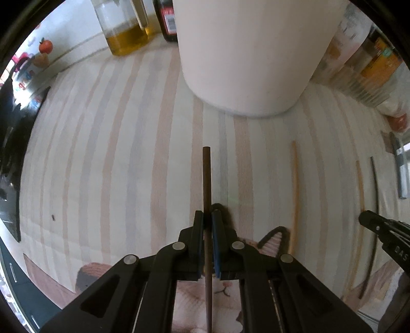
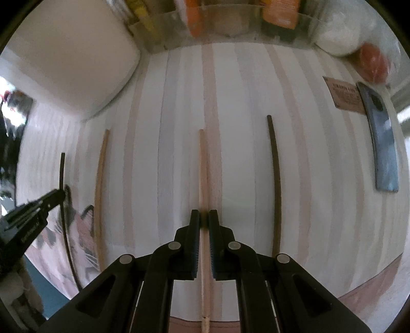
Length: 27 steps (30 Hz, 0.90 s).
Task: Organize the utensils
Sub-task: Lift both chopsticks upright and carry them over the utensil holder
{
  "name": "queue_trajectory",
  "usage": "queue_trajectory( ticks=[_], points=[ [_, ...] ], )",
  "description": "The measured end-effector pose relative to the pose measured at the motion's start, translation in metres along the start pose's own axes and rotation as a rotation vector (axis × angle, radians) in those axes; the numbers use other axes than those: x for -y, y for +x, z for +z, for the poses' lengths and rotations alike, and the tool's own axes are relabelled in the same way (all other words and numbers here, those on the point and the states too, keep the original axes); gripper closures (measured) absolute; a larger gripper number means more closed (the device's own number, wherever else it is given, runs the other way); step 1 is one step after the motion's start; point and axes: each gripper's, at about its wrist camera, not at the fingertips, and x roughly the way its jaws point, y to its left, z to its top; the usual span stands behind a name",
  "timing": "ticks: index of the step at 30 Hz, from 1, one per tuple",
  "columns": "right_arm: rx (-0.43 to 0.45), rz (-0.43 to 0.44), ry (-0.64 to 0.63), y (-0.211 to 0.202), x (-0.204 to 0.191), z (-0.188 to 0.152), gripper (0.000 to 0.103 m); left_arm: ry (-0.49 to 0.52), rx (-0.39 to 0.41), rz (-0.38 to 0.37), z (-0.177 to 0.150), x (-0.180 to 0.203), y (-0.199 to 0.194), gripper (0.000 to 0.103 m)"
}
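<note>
In the left wrist view my left gripper (image 1: 207, 217) is shut on a dark brown chopstick (image 1: 206, 176) that points away toward a white cylindrical container (image 1: 243, 56). A pale wooden chopstick (image 1: 294, 184) lies to its right on the striped cloth. In the right wrist view my right gripper (image 2: 204, 215) is shut on another pale chopstick (image 2: 203, 164). A second dark chopstick (image 2: 275, 179) lies to its right and a pale chopstick (image 2: 100, 189) to its left. The left gripper (image 2: 60, 192) shows at the left edge, and the right gripper (image 1: 366, 217) at the right edge of the left view.
A jar of yellow oil (image 1: 125, 28) and a dark bottle (image 1: 167, 20) stand behind the container. A clear organiser with packets (image 2: 230, 28) runs along the back. A phone (image 2: 381, 143) and a brown card (image 2: 343, 94) lie at the right. The striped cloth (image 2: 243, 128) covers the table.
</note>
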Motion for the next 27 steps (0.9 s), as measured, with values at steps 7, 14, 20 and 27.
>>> queue_trajectory(
  ticks=[7, 14, 20, 27],
  points=[
    [0.138, 0.099, -0.011, -0.064, 0.011, -0.010, 0.096, 0.010, 0.129, -0.060, 0.001, -0.004, -0.067, 0.099],
    [0.289, 0.159, -0.054, -0.122, 0.002, -0.004, 0.097, 0.008, 0.254, -0.106, 0.001, -0.008, -0.130, 0.099],
    [0.425, 0.207, -0.072, -0.170, -0.017, 0.012, 0.098, 0.006, 0.363, -0.131, 0.020, -0.008, -0.173, 0.100],
    [0.545, 0.229, -0.113, -0.210, -0.045, 0.049, 0.103, 0.008, 0.478, -0.116, 0.044, -0.014, -0.211, 0.100]
  ],
)
